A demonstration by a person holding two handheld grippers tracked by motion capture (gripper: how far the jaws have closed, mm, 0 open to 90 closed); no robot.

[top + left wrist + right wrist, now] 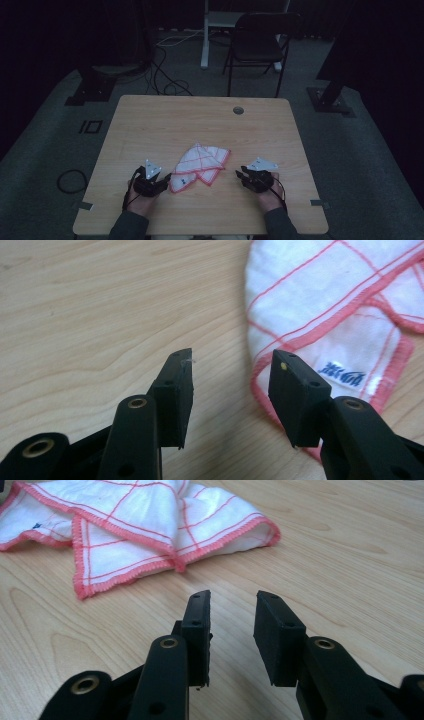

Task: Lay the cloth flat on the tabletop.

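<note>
While both tools rest low on the bench [150,120], the left tool [230,367] stands apart at the cloth's [330,305] labelled corner; the right tool [231,611], also apart, lies near. Light, limp, crumpled mid-bench, the cloth is best pinched at a red hem.

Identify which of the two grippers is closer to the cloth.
The left gripper: its open jaws reach the cloth's red hem, while the right gripper stands clear.
</note>
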